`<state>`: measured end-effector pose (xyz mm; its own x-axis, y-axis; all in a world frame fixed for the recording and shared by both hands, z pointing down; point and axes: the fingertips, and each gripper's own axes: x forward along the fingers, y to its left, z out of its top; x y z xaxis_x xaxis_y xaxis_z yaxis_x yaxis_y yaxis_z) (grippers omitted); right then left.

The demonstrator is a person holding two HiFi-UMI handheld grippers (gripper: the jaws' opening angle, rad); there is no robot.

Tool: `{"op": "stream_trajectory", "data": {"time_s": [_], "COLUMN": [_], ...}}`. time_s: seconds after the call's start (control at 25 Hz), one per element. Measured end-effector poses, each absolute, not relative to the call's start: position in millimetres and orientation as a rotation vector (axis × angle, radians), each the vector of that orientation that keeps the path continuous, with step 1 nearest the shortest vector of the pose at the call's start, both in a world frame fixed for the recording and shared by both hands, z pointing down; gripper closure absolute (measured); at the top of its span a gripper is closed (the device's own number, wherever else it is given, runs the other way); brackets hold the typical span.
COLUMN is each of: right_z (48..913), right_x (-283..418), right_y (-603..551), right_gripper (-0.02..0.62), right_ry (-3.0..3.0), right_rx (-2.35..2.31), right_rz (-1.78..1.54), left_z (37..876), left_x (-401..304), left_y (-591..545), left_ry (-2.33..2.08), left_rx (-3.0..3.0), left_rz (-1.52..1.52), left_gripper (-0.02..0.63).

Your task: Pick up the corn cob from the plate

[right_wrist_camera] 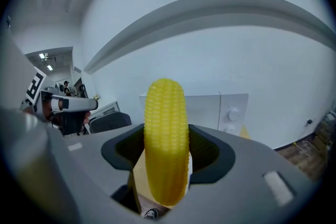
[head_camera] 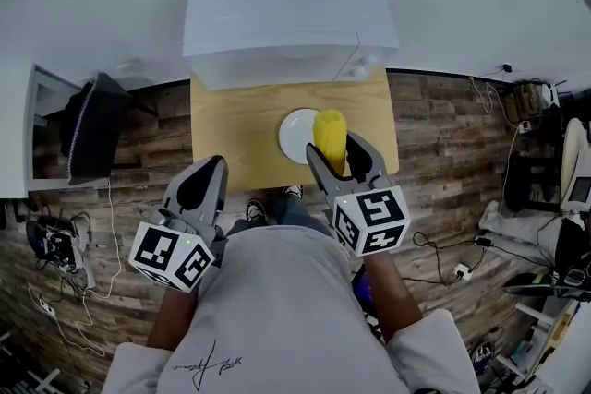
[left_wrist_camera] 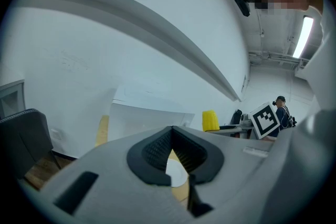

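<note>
Yellow corn cob (right_wrist_camera: 166, 160) sits pinched between the two dark ribbed pads of the right tongs (head_camera: 334, 149). Its rounded top reaches well beyond the fingertips and its lower end hangs free below them. From the head view, the cob is raised over the right edge of the white plate (head_camera: 294, 138), which lies on the wooden desk (head_camera: 231, 134) in front of a white boxy appliance (head_camera: 286, 14) with round knobs.

The only labels are the black-and-white square markers on each gripper's cube, one on the right (head_camera: 371, 221) and one on the left (head_camera: 171, 256); they are patterns, not words. A line of dark script runs across the back of the person's pale shirt (head_camera: 205, 364), too small to read.

The left tongs (left_wrist_camera: 170, 136) are pressed together at the tips with nothing between them. Only the hollow behind the pads stays clear, and a sliver of the plate shows through it. These tongs hang near the desk's front left edge, well apart from the cob.
</note>
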<state>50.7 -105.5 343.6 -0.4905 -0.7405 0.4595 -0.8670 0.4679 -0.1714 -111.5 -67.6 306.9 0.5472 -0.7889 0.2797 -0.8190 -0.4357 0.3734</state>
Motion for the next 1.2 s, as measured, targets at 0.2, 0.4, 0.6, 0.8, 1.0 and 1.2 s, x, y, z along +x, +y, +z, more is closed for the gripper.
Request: {"op": "stream_trajectory", "data": {"time_s": [0.2, 0.4, 0.6, 0.8, 1.0, 1.2], "right_z": [331.8, 320.8, 314.6, 311.6, 311.3, 310.9], "right_x": [57.1, 62.3, 67.7, 70.6, 70.6, 71.6], "right_y": [-101.8, -98.1, -92.1, -90.6, -89.1, -88.1], "right_gripper": [0.331, 0.331, 0.331, 0.331, 0.331, 0.333], "right_ry": [-2.421, -2.450, -2.471, -2.491, -2.512, -2.531], "right_rx": [1.408, 1.435, 1.456, 1.454, 1.441, 1.426], "right_rz": [0.548, 0.519, 0.498, 0.464, 0.447, 0.481], "left_z": [308.2, 309.7, 311.3, 307.6, 305.7, 302.0], "left_x": [-113.8, -117.7, -121.8, -123.4, -121.8, -118.4], "left_y": [-70.0, -71.9, -71.7, -71.6, -69.3, -67.5], "left_ry": [-1.303, -1.317, -1.343, -1.376, -1.388, -1.382], "left_rx": [2.322, 2.302, 2.292, 2.303, 2.314, 2.324], "left_rz": [0.096, 0.086, 0.095, 0.106, 0.113, 0.107], "left_gripper": [0.611, 0.612, 0.612, 0.612, 0.612, 0.612]}}
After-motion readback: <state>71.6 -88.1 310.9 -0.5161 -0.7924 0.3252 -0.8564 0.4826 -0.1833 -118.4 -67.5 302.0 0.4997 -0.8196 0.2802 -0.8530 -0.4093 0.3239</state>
